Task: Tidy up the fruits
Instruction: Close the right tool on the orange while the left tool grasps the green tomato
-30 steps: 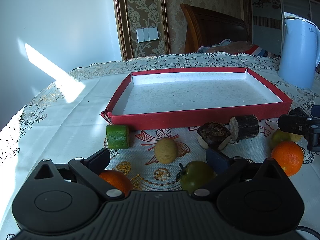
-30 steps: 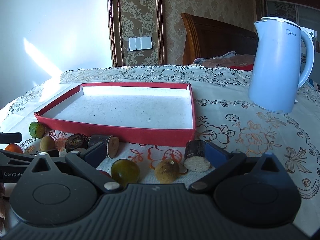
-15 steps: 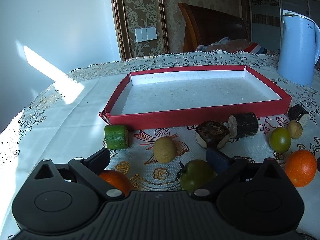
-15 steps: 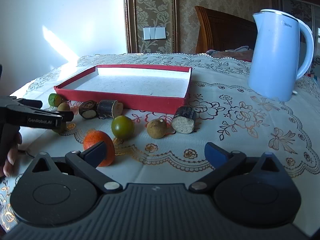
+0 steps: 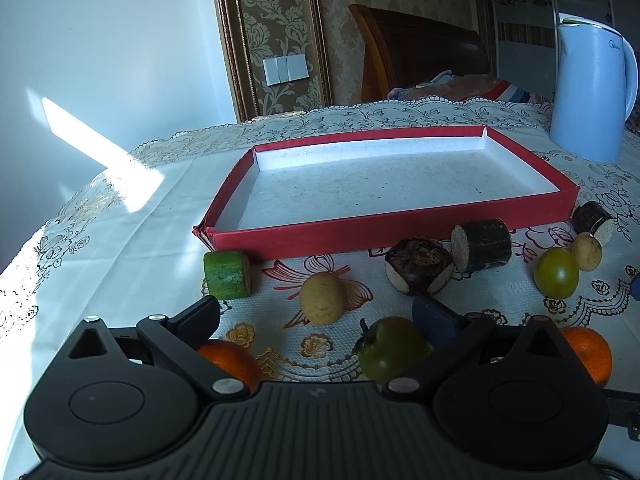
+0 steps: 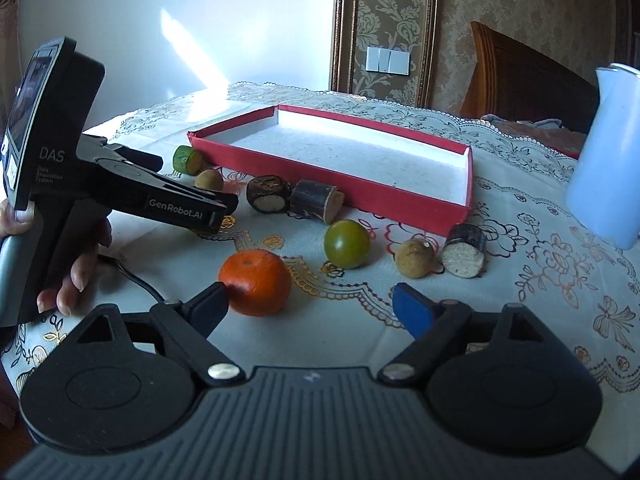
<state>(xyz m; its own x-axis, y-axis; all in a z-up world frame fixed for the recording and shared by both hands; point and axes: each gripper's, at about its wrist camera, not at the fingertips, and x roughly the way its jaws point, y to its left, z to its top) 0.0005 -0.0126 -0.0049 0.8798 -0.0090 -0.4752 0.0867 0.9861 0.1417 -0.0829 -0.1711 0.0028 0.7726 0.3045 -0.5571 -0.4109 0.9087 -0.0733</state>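
Our right gripper [image 6: 310, 302] was closing with nothing pinched, an orange [image 6: 256, 282] beside its left finger, our left gripper [image 5: 316, 316] wide over a green tomato [image 5: 390, 348], red tray [image 5: 400, 228] bare on the desk [image 5: 120, 240]

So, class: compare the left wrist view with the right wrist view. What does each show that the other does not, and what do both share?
Only the left wrist view shows a second orange and the stemmed green tomato between the open left gripper fingers.

Only the right wrist view shows a hand holding that gripper's body, and the right gripper, jaws closing, one pad beside an orange.

Both share the empty red tray, cucumber piece and blue kettle.
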